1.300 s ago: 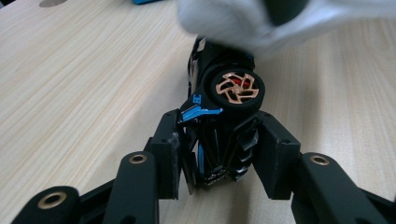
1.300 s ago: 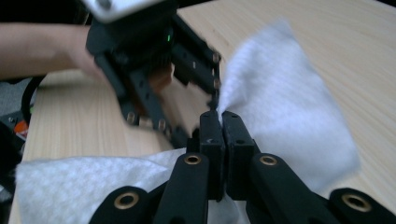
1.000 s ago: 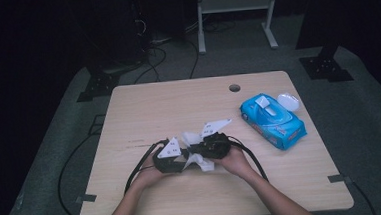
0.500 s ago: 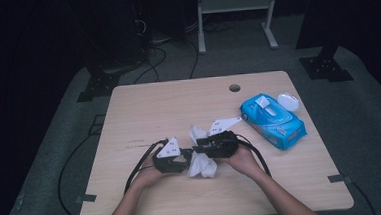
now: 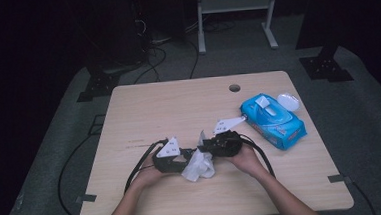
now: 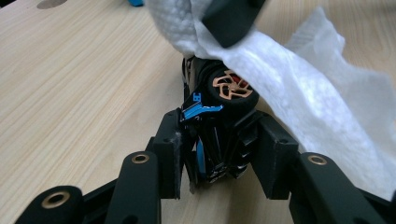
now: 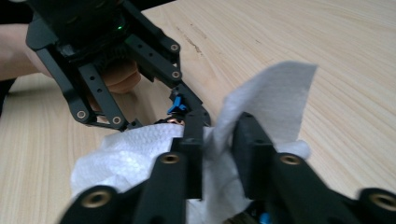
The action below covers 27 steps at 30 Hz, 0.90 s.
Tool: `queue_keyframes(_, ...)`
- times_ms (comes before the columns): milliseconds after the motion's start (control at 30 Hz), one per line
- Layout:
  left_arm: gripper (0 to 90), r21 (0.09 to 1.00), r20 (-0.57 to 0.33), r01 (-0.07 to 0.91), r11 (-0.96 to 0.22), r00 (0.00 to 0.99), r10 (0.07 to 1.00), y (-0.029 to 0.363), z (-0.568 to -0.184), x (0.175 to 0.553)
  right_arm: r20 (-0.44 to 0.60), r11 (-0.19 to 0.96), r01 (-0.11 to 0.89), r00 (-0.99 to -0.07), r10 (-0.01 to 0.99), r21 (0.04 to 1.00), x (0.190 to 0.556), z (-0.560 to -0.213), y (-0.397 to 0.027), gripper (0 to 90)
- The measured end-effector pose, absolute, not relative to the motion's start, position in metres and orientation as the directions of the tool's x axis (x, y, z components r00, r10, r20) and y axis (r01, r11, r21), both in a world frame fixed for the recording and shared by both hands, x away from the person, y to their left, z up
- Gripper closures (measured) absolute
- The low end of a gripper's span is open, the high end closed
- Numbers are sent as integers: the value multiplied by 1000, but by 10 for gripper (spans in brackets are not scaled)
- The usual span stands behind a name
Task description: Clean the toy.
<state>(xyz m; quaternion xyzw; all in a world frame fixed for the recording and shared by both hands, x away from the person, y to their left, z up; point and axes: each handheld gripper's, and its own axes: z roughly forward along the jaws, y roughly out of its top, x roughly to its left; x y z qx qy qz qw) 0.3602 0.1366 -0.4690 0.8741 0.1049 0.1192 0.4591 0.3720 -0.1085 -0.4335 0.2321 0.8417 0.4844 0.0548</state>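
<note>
Low in the centre of the high view, both hands meet over the light wooden table (image 5: 143,110). The left gripper (image 6: 219,154) is clamped on a small black toy car with blue trim and a copper-spoked wheel (image 6: 223,121); in the left gripper view its jaws press the car's sides, partly closed, nose of the car pointing up the frame. The right gripper (image 7: 217,154) has a crumpled white wet wipe (image 7: 271,98) between its narrow jaws, and those jaws have just been closing after a brief opening, the sheet caught between them. In the high view the wipe (image 5: 199,164) hangs in a bunch below the two tools, just beside the car.

It looks like a wipe-down of the toy, mid-stroke. Now the risks. That regrip on the wipe looks shallow: only a fold sits between the pads, so a hard drag across the car could pull the sheet free. Loose cloth could also snag on the exposed wheel. And a sideways push from the right tool could twist the car in the left jaws, since they hold it only by its flanks. Upper right, the blue pack of wet wipes (image 5: 272,120) lies well apart.
</note>
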Motion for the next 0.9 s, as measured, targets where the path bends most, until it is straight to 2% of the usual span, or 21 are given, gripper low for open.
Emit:
queue_keyframes(67, 580, 827, 115, 72, -558, 949, 292, 136, -469, 360, 173, 402, 373, -875, 452, 836, 375, -434, -112, 836)
queue_keyframes(100, 580, 826, 114, 73, -559, 950, 292, 137, -469, 360, 158, 408, 366, -874, 460, 837, 374, -433, -112, 867)
queue_keyframes(533, 581, 827, 106, 81, -556, 950, 295, 137, -469, 360, 96, 466, 290, -913, 395, 836, 364, -429, -66, 876)
queue_keyframes(900, 580, 823, 111, 80, -562, 949, 296, 136, -468, 361, 76, 438, 328, -862, 500, 837, 365, -430, -116, 876)
